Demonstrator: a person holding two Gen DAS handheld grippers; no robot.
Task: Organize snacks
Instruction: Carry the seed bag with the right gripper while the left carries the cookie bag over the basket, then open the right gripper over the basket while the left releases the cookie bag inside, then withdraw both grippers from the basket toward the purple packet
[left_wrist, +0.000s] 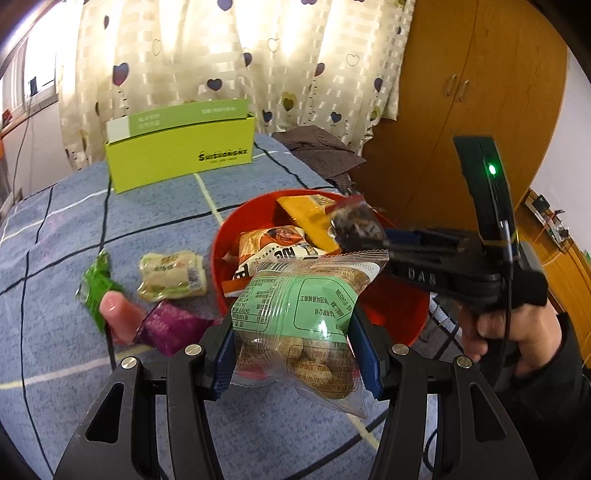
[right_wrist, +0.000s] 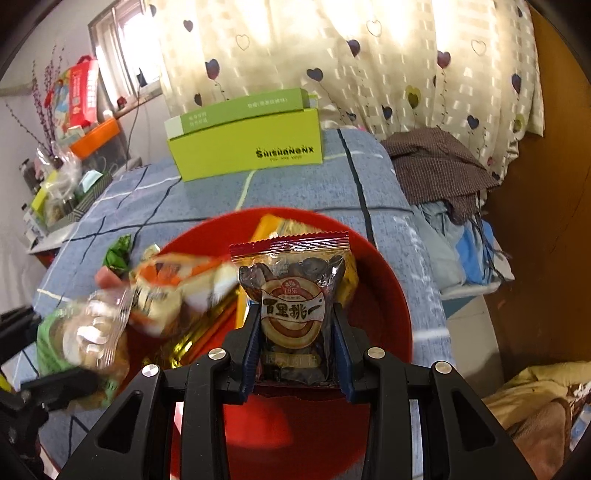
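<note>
A red bowl (left_wrist: 406, 314) on the blue checked bed holds an orange packet (left_wrist: 314, 218) and an orange-white packet (left_wrist: 273, 251). My left gripper (left_wrist: 295, 354) is shut on a clear and green packet of round cakes (left_wrist: 295, 306), held at the bowl's near rim. My right gripper (right_wrist: 297, 354) is shut on a dark prune packet with a red top edge (right_wrist: 291, 291), held above the bowl (right_wrist: 384, 295). It also shows in the left wrist view (left_wrist: 358, 225). The green packet appears blurred in the right wrist view (right_wrist: 85, 332).
Loose snacks lie left of the bowl: a green packet (left_wrist: 96, 288), a pale yellow one (left_wrist: 171, 275), a pink one (left_wrist: 120, 314) and a purple one (left_wrist: 173, 326). An open lime-green box (left_wrist: 181, 151) stands at the back. Brown cloth (left_wrist: 317, 147) and a wooden wardrobe (left_wrist: 461, 103) are right.
</note>
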